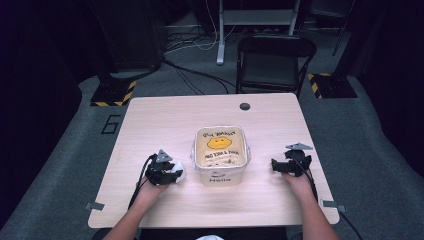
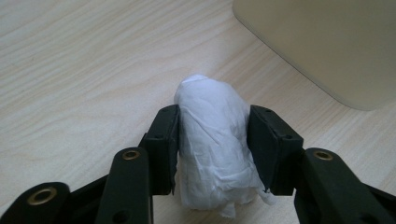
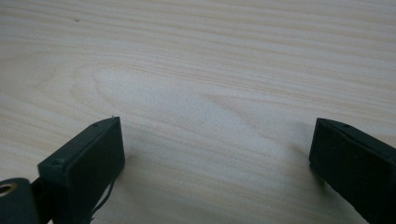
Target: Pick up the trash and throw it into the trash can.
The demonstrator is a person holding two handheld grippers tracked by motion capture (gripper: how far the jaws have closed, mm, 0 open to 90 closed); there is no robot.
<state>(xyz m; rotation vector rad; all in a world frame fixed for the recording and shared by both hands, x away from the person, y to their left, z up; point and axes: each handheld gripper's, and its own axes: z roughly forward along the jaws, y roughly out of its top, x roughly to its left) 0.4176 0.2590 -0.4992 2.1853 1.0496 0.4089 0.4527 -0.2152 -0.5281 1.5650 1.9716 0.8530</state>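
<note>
A wad of white tissue (image 2: pixel 212 144) sits on the wooden table (image 1: pixel 165 120), and the left gripper (image 1: pixel 170 174) pinches it. In the left gripper view, the two black jaws press on both sides of the wad, and the paper bulges up between them. The wad stands up tall and looks crumpled, with a little loose bit hanging at its bottom. In the high view, the tissue lies at about 9 o'clock from the cream bucket (image 1: pixel 221 155), just beside it but not touching. The bucket stands in the middle of the table and has a yellow smiley face and some words on the inside. In the left gripper view, the side of the bucket shows at about 1 o'clock from the wad. The right gripper (image 1: pixel 280 166) is at about 3 o'clock from the bucket, near it, held low over the table. In the right gripper view, its jaws are spread wide apart with bare wood between them. A dark round hole cover (image 1: pixel 244 106) sits at 12 o'clock from the bucket, near the far edge of the table. A black folding chair (image 1: pixel 272 62) stands on the floor behind the table.
</note>
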